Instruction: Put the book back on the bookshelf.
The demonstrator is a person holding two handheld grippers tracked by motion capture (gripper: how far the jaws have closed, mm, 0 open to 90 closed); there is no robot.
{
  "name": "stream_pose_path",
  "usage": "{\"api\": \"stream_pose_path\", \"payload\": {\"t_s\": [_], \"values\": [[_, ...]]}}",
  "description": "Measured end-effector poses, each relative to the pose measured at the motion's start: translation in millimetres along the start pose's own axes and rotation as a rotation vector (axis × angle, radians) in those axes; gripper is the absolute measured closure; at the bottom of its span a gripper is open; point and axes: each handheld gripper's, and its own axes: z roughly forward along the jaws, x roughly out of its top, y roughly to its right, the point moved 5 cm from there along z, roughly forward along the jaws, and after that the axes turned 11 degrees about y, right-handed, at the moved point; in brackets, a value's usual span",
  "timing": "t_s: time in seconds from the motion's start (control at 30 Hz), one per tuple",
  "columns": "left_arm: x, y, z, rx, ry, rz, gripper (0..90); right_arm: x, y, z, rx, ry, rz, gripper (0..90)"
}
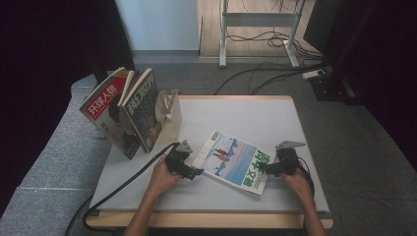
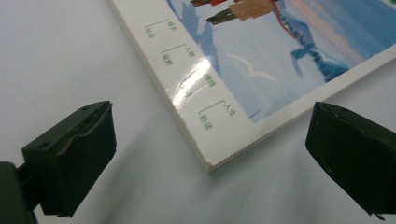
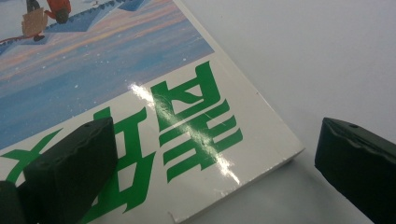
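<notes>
The glossy white-bordered magazine with a blue snow-scene cover and green lettering (image 1: 232,161) lies flat on the white table (image 1: 255,115), turned at a slant so that its long axis runs from the left tongs toward the right tongs, its green title end at the person's right. It sits between the two pairs, each at one end: the left tongs (image 1: 194,172) just beside its near left corner, the right tongs (image 1: 263,167) at the title end. In the left gripper view that corner (image 2: 210,161) points into the gap between wide-open jaws, which are not touching it. In the right gripper view the jaws also stand wide, one over the green lettering (image 3: 187,116), the other out over bare table past the corner. Neither holds anything. Well apart, at the table's far left, two upright magazines (image 1: 125,110) lean by a beige stand (image 1: 169,110).
</notes>
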Motion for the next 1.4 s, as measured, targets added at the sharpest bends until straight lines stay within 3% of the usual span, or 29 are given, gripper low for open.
{"api": "stream_pose_path", "payload": {"t_s": [0.07,0.2,0.4,0.6,0.83,1.07,1.17,1.3,1.4], "values": [[0.6,1.1,5.1,-0.004,-0.019,0.014,1.4,0.0,0.1,1.5,0.008,0.001,0.009,0.0],[0.1,2.0,12.4,-0.039,0.005,-0.015,2.2,-1.1,-1.7,4.1,0.027,0.003,0.036,0.0],[-3.3,8.6,19.6,-0.071,0.020,-0.017,2.5,-1.6,-2.8,4.5,0.014,0.012,0.041,0.0],[-4.7,15.9,21.1,-0.045,0.019,-0.016,0.0,-2.2,-4.7,4.0,0.000,0.020,0.039,0.0],[-8.2,23.0,17.6,-0.005,-0.007,0.005,0.0,-3.0,-10.8,2.1,-0.003,0.010,0.030,0.0],[-15.7,29.9,3.0,-0.051,0.000,-0.062,0.0,-6.0,-19.7,0.1,0.026,0.010,0.025,0.0],[-20.5,32.9,-3.1,-0.061,0.006,-0.073,0.0,-6.9,-25.0,-0.3,0.037,0.009,0.019,0.0],[-23.8,39.6,-8.1,-0.032,-0.040,-0.032,0.0,-8.6,-31.2,-1.2,0.049,0.015,0.015,0.0],[-25.8,43.3,-12.5,-0.026,-0.062,-0.025,0.0,-9.4,-35.3,-1.6,0.058,0.017,0.010,0.0]]}}
